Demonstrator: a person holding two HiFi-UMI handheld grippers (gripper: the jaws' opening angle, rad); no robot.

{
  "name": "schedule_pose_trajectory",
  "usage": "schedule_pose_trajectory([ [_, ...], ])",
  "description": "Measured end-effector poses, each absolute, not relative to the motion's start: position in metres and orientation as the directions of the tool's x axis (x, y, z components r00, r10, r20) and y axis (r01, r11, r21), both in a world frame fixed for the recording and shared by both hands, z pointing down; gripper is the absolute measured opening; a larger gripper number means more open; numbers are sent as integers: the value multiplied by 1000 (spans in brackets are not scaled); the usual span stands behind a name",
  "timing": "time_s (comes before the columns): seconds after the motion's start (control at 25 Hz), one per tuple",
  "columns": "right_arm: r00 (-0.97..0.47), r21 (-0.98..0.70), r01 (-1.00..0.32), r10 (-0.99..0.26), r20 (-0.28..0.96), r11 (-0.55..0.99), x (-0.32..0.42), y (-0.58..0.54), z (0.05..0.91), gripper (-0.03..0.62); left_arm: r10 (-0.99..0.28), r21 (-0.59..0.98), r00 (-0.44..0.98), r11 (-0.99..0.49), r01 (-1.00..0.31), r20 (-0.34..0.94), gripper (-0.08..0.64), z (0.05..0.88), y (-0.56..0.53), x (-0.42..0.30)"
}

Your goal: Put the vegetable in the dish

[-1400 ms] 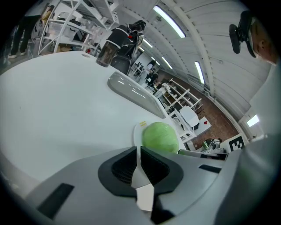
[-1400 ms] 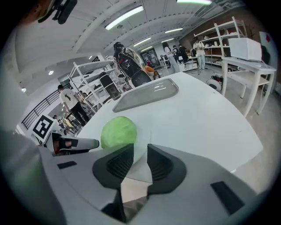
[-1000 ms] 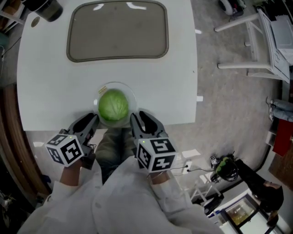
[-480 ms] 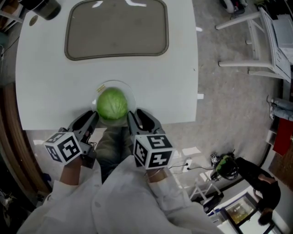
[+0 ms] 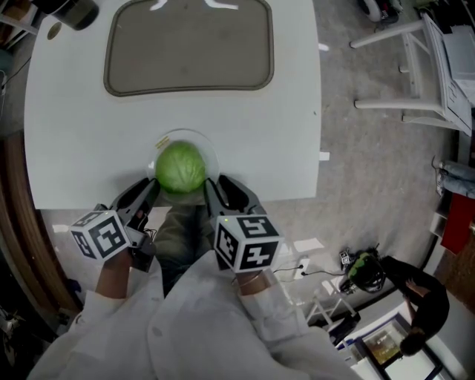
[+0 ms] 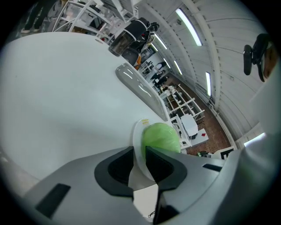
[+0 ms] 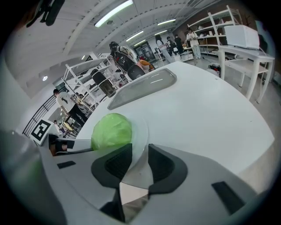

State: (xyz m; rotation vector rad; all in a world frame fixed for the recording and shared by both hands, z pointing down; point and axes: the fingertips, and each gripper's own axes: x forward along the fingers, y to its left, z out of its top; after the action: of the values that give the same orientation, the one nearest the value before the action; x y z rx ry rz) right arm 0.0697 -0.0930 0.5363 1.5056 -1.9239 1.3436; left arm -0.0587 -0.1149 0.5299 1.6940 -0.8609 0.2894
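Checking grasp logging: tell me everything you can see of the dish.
The dish is small, round, shallow and clear, with a yellow sticker on its rim. It is at the white table's near edge and holds a green cabbage. The left gripper and right gripper each pinch its near rim.

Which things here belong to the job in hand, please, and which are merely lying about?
Job in hand: cabbage, glass dish, left claw and right claw, each on the dish's rim.
Lying about: grey tray, dark container.
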Motion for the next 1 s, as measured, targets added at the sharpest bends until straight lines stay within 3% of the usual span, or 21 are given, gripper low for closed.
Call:
schedule_pose_trajectory([
  [1.0, -446, -562, -825, -537, 716, -64, 72, -98, 539, 72, -363, 770, 714, 12, -638, 598, 43, 534, -118, -61],
])
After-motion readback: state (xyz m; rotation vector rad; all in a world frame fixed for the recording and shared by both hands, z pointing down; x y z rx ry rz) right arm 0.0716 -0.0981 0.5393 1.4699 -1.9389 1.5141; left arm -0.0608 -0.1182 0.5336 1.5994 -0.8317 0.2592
